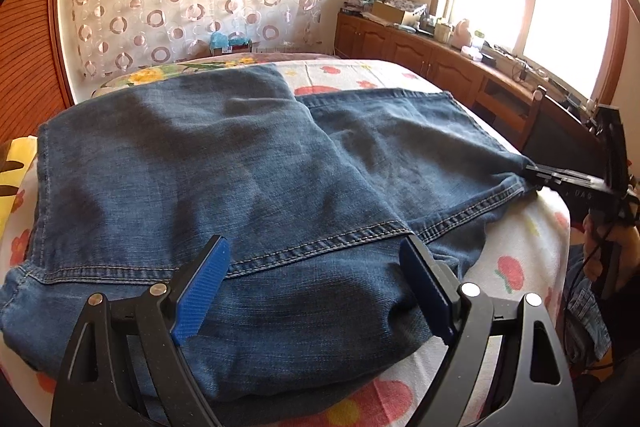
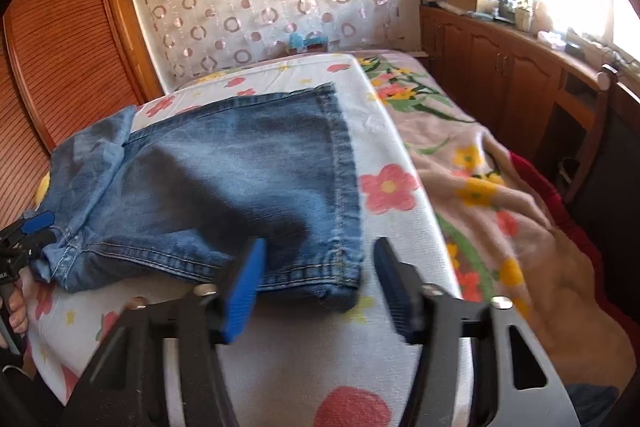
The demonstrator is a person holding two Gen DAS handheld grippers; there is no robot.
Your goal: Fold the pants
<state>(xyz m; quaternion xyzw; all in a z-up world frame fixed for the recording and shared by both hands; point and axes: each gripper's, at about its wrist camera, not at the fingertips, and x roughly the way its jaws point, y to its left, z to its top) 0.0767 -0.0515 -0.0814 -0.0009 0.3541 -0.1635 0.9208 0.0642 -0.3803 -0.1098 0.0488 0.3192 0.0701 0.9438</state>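
A: How do the faded blue denim pants [image 1: 224,163] lie?
B: Flat on the white flower-print bed cover [image 2: 400,163], long axis crosswise, hem end [image 2: 340,179] to the right.
A: Anything nearby?
B: A pink floral blanket [image 2: 500,187] beside them; wooden cabinets [image 1: 420,55] beyond.
A: The grippers?
B: Both angle downward. The left gripper [image 1: 316,279] gapes wide over the denim, gripping nothing. The right gripper [image 2: 320,283] stands half-open astride the hem corner, pads apart from the cloth.

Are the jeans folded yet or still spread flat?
Folded: the jeans lie doubled on the bedsheet, a hemmed leg end lying over another denim layer.
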